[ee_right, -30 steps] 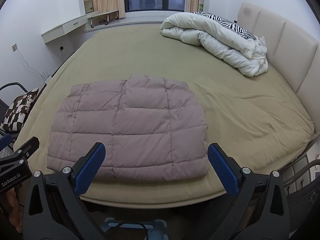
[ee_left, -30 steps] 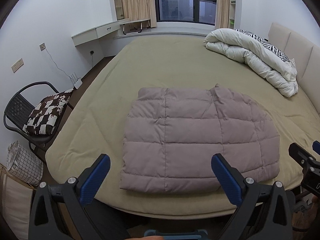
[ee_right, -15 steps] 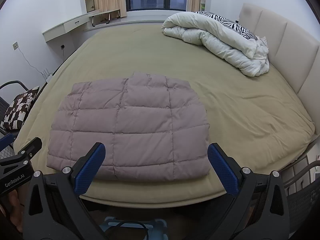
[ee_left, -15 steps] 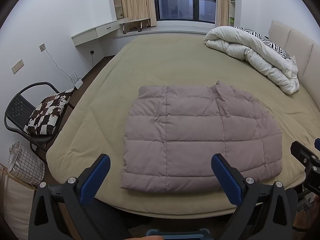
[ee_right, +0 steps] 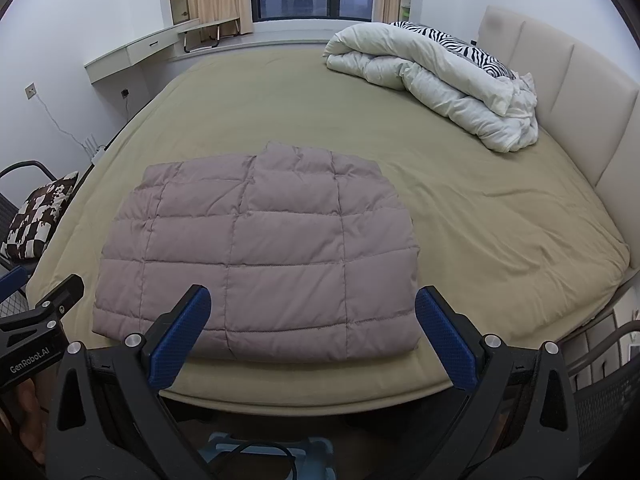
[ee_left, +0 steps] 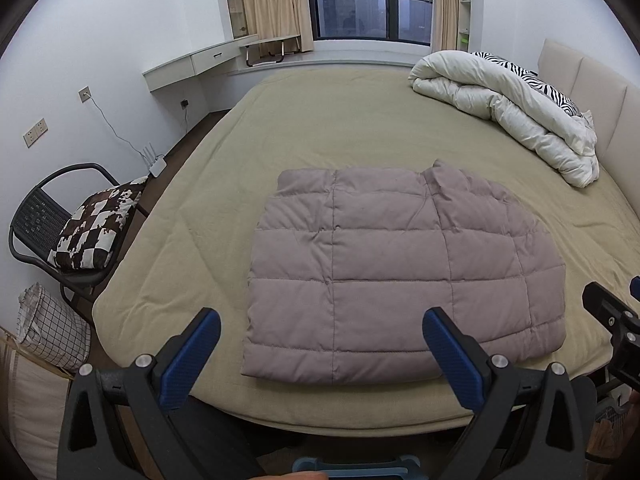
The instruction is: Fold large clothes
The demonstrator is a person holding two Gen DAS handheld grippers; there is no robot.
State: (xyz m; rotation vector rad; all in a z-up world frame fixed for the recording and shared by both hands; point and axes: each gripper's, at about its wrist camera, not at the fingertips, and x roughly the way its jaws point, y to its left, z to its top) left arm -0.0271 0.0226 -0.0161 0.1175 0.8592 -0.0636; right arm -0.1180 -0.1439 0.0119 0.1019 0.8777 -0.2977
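A mauve quilted puffer jacket point(ee_left: 396, 276) lies folded into a flat rectangle on the olive bed point(ee_left: 340, 128), near its front edge. It also shows in the right wrist view point(ee_right: 260, 256). My left gripper point(ee_left: 322, 344) is open and empty, held off the bed's front edge, short of the jacket. My right gripper point(ee_right: 312, 326) is open and empty, also held in front of the bed edge. Each gripper shows at the edge of the other's view.
A rolled white duvet with a zebra pillow point(ee_left: 516, 100) lies at the far right by the padded headboard point(ee_right: 560, 80). A black chair with a cow-print cushion point(ee_left: 76, 228) and a checked bag point(ee_left: 48, 328) stand left of the bed. A desk point(ee_left: 192, 64) lines the window wall.
Both grippers have drawn back and risen slightly, so the jacket sits a little further off. The jacket has not moved. Both grippers stay open.
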